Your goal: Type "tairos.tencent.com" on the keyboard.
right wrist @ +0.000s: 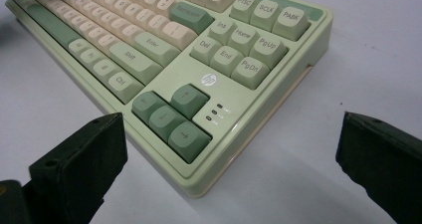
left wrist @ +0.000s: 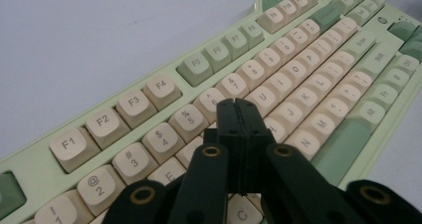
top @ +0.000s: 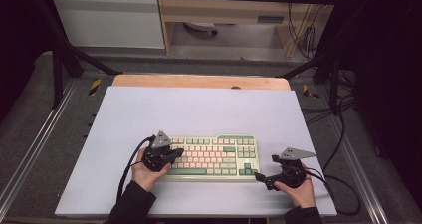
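Observation:
A pale green keyboard (top: 214, 157) with cream and green keys lies on the white mat near the front. My left gripper (top: 175, 154) hovers over its left key rows; in the left gripper view the keyboard (left wrist: 298, 74) stretches away and my left gripper (left wrist: 238, 109) is shut, jaws pressed together with nothing between them, just above the letter keys. My right gripper (top: 260, 177) sits beside the keyboard's front right corner. In the right gripper view my right gripper (right wrist: 231, 149) is open wide, its jaws either side of that corner by the arrow keys (right wrist: 171, 119).
The white mat (top: 199, 109) covers most of a wooden table (top: 199, 80). Metal frame rails (top: 30, 144) run along both sides. Cables (top: 343, 184) trail on the floor at the right. A cabinet (top: 109, 20) stands at the back.

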Available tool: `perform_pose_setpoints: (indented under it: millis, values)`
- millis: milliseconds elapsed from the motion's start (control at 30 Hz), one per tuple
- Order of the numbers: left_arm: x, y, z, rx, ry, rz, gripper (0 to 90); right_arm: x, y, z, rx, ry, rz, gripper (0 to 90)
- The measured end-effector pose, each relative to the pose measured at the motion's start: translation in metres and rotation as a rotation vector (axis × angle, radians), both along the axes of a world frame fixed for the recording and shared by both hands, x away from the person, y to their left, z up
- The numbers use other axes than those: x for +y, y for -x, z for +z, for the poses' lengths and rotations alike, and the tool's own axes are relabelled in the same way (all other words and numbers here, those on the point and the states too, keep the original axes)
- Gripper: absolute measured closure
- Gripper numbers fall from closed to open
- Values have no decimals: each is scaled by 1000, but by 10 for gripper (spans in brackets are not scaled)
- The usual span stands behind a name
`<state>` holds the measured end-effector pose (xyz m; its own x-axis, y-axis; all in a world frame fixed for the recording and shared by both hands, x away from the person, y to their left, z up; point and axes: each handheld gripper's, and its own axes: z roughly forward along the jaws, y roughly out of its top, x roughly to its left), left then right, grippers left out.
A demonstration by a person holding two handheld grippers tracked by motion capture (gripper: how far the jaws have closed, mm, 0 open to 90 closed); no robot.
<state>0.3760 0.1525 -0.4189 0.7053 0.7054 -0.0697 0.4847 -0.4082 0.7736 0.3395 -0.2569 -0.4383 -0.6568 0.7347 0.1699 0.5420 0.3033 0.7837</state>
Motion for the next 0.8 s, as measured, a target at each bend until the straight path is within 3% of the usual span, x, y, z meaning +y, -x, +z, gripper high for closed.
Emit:
perform_pose_setpoints:
  millis: [333, 800]
  values:
    - [-3, -5, -8, 3, -20, 19, 900, 0, 0, 0, 0, 3, 2, 4]
    - [-6, -5, -12, -1, -28, 9, 900, 0, 0, 0, -2, 0, 4, 3]
